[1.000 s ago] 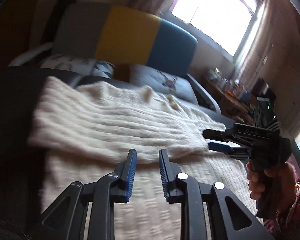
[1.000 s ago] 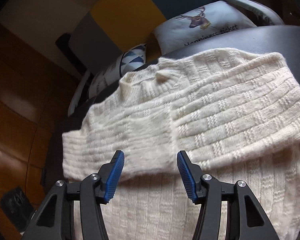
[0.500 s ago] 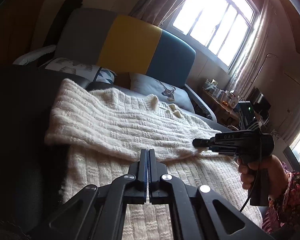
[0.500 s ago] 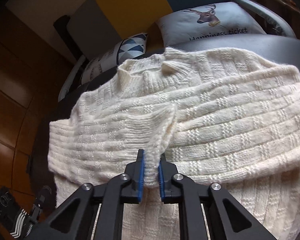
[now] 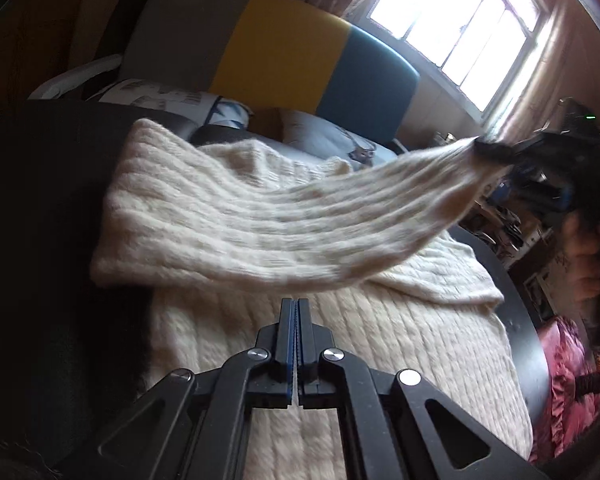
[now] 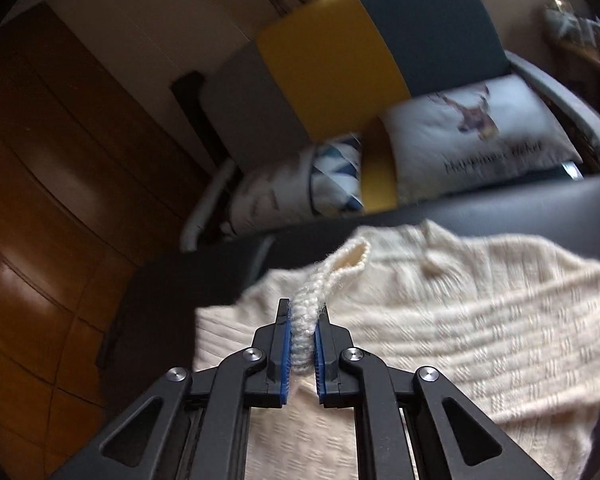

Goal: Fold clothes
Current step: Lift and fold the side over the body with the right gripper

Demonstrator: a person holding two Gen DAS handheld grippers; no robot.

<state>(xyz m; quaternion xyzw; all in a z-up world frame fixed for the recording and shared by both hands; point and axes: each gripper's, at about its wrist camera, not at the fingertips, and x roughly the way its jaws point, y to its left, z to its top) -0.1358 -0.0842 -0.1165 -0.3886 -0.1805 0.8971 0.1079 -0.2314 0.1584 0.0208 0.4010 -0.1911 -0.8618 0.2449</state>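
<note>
— Where is the cream sweater [image 5: 308, 344] lying?
— Across the dark table [image 5: 52, 208], one sleeve [image 5: 340, 216] lifted. The right gripper [image 6: 302, 344] is clamping the sleeve's cuff.
— And the left gripper [image 5: 295, 344]?
— Pressed together on nothing — hovering over the sweater.

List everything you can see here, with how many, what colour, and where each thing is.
sweater: one, cream knit, spread on the dark table
sleeve: one, cream, lifted off the sweater body toward the right
table: one, dark, under the sweater
sofa: one, grey, yellow and teal panels, behind the table
deer cushion: one, pale with lettering, on the sofa
patterned cushion: one, white with blue triangles, on the sofa beside the deer cushion
window: one, bright, beyond the sofa
wooden panelling: brown, at the left
left tongs: black with blue pads, shut on nothing, above the sweater
right tongs: black with blue pads, shut on the sleeve's cuff
hand: one, on the right tongs' handle
</note>
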